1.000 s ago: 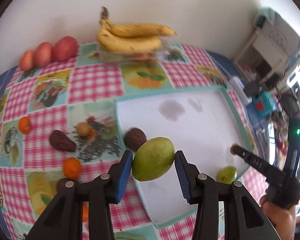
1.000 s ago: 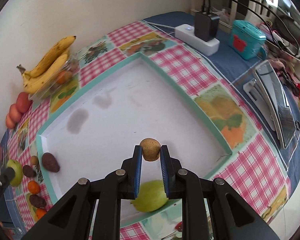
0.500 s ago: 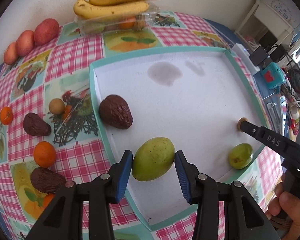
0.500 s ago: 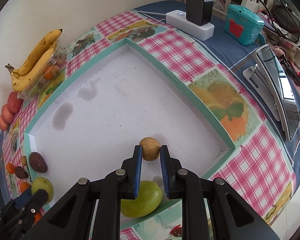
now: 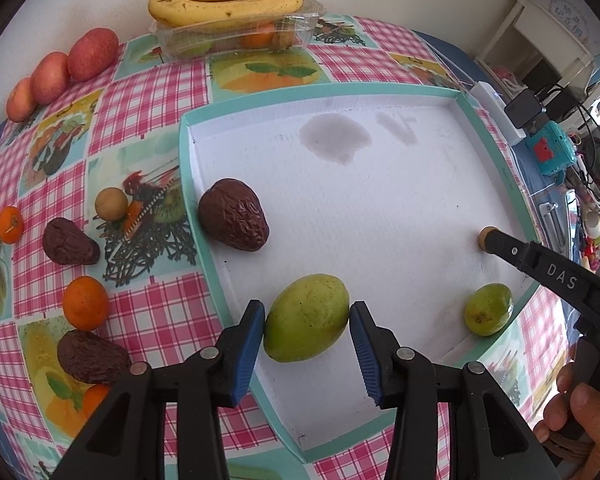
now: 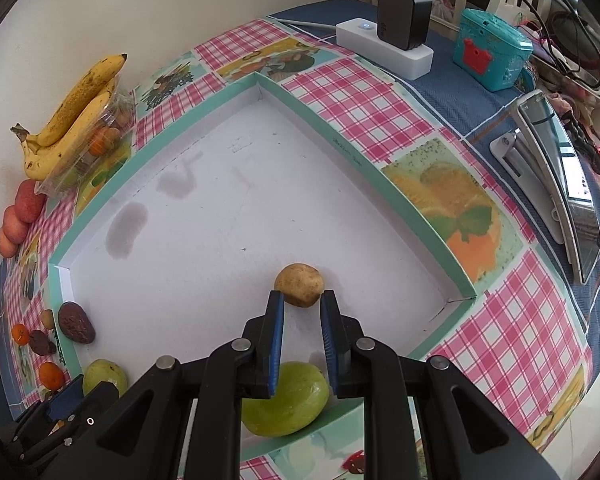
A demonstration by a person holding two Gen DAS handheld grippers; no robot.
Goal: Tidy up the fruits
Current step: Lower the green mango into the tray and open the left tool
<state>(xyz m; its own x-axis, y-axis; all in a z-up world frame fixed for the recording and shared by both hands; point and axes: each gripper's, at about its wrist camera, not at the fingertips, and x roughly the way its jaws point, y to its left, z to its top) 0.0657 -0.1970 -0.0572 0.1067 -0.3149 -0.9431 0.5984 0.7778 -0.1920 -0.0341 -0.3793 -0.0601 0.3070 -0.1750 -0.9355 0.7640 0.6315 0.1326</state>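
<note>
Green fruit [image 5: 306, 317]: It is held between the blue pads of the left gripper [image 5: 307, 344], low over the white floor of the tray [image 5: 504, 168] near the tray's near-left edge. Whether it already rests on the floor cannot be told.
Left jaws: The left pad is seen against the skin; at the right pad contact cannot be made out, so the grip is judged light.
Handling, green fruit: It is judged moderately heavy, firm and smooth-skinned, so some slip is to be expected; being oval, it is best taken across its widest middle, as it is now. Bruising is risked if it is squeezed hard or dropped.
Small tan fruit [image 6: 299, 290]: It is pinched at the very tips of the right gripper [image 6: 300, 306], above the tray floor near the tray's right corner.
Right jaws: They are closed almost fully on the tan fruit.
Handling, tan fruit: It is judged light, round and hard; because only its near side is caught, it could pop forward out of the pads.
Already in the tray: A wrinkled dark fruit [image 5: 233, 220] lies against the left wall, and a second green fruit [image 5: 488, 309] sits in the near-right corner.
Outside the tray: Oranges [image 5: 85, 302] and more dark fruit [image 5: 70, 241] lie on the checked cloth [image 5: 148, 96] by its left edge.
</note>
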